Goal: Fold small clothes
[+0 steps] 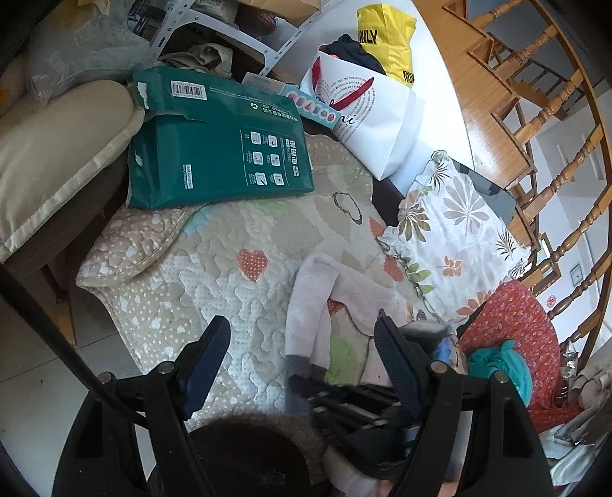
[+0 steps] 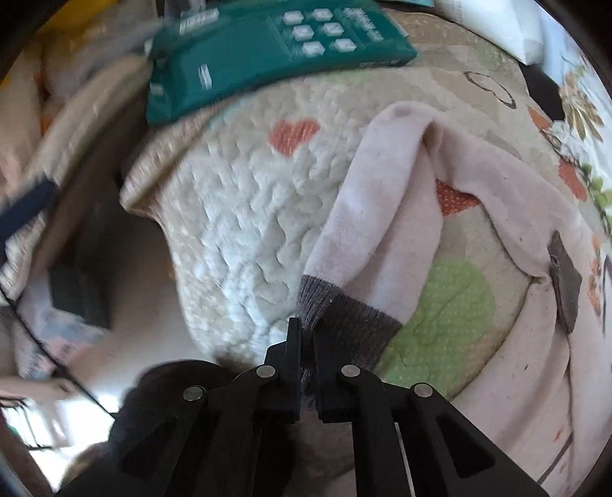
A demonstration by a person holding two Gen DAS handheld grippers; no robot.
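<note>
A pale pink fleece garment [image 2: 382, 183] with grey knit cuffs lies spread on a quilted mat [image 2: 248, 198] printed with hearts. My right gripper [image 2: 306, 332] is shut on the near grey cuff [image 2: 352, 321], pinching its edge between the black fingers. A grey patch [image 2: 564, 283] sits on the garment's right part. In the left wrist view the same garment [image 1: 336, 290] lies at centre right, its grey cuff [image 1: 306, 369] near the bottom. My left gripper [image 1: 302, 325] hovers above it, open, with nothing held between its fingers.
A green pack [image 1: 218, 153] lies at the mat's far end beside a beige cushion [image 1: 57, 153]. A white paper bag [image 1: 367, 114], a yellow bag [image 1: 386, 34] and a floral pillow [image 1: 455, 221] stand to the right. Red flowered cloth [image 1: 512, 336] and wooden chairs [image 1: 543, 114] lie beyond.
</note>
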